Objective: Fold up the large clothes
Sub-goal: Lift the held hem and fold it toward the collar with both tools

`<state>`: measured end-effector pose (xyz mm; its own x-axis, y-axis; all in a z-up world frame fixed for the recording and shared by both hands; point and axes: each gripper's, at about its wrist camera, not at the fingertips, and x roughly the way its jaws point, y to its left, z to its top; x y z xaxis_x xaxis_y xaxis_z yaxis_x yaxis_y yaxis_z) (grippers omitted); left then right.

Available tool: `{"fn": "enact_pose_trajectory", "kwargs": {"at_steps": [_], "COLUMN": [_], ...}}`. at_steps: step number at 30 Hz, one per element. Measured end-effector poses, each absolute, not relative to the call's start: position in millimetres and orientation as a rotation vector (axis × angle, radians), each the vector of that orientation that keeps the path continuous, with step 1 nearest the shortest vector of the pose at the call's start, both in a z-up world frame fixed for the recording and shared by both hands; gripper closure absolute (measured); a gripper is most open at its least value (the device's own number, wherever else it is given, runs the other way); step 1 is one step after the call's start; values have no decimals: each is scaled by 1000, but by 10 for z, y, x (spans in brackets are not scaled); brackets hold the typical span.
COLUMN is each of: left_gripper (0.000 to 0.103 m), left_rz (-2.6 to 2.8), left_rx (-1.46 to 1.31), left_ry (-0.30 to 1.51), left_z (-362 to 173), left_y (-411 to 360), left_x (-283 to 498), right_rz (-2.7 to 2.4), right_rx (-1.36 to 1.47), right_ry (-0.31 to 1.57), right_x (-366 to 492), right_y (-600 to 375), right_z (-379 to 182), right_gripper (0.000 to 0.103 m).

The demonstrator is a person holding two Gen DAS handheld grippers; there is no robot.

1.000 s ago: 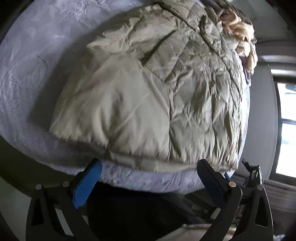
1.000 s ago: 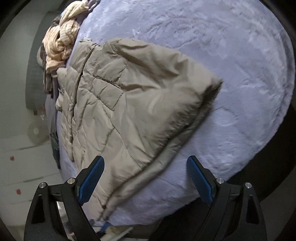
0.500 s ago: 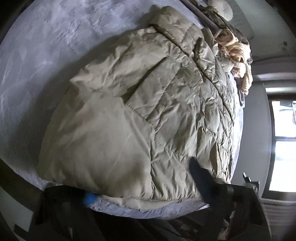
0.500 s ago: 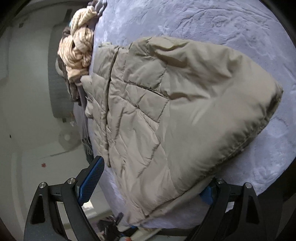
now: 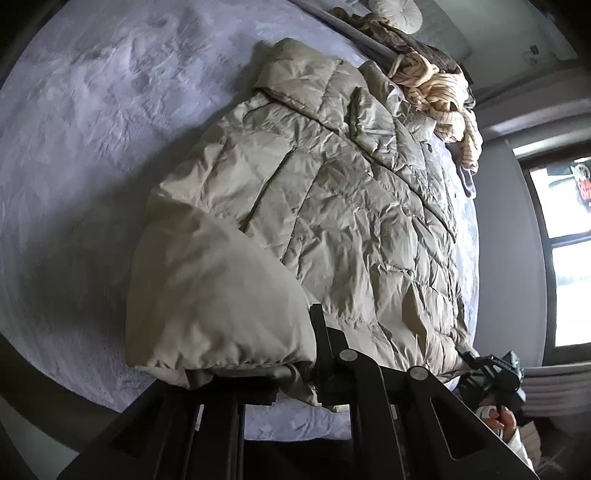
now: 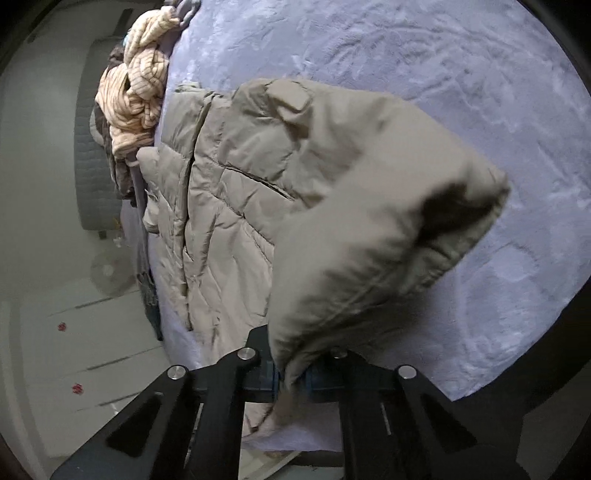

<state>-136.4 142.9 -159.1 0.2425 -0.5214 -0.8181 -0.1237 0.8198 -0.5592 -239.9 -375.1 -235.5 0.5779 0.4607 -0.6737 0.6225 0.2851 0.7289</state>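
Note:
A large beige quilted puffer jacket (image 5: 332, 206) lies on a lavender fleece bed cover (image 5: 92, 110). My left gripper (image 5: 295, 373) is shut on the jacket's bottom hem and lifts that near corner slightly. My right gripper (image 6: 291, 369) is shut on the hem at the other near corner of the jacket (image 6: 351, 221), and the cloth bulges up over it. The blue pads are mostly hidden by fabric in both views.
A striped cream garment (image 5: 443, 96) is bunched with darker clothes at the far end of the bed; it also shows in the right wrist view (image 6: 136, 92). A round cushion (image 5: 399, 14) lies beyond. A window (image 5: 569, 251) is right. The pale floor (image 6: 74, 350) lies beside the bed.
Both grippers were open short of the bed edge, moved in to the jacket's hem and closed on it. The hem now rises off the cover.

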Motion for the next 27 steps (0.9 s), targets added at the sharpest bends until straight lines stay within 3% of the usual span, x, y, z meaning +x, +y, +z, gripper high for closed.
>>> {"fn": "enact_pose_trajectory", "kwargs": {"at_steps": [14,27], "left_gripper": [88,88], "left_rz": [-275,-97], "left_rx": [-556,-438], "left_ry": [1132,991], "left_z": [-875,-572], "left_y": [1393,967], "left_x": [-792,1006], "right_rz": [-17,175], "right_rx": [968,723], "right_ry": [1022,993], "right_x": [-1616,361], "right_y": [-3708,-3881], "right_z": [-1475,-893], "right_gripper": [96,97]}}
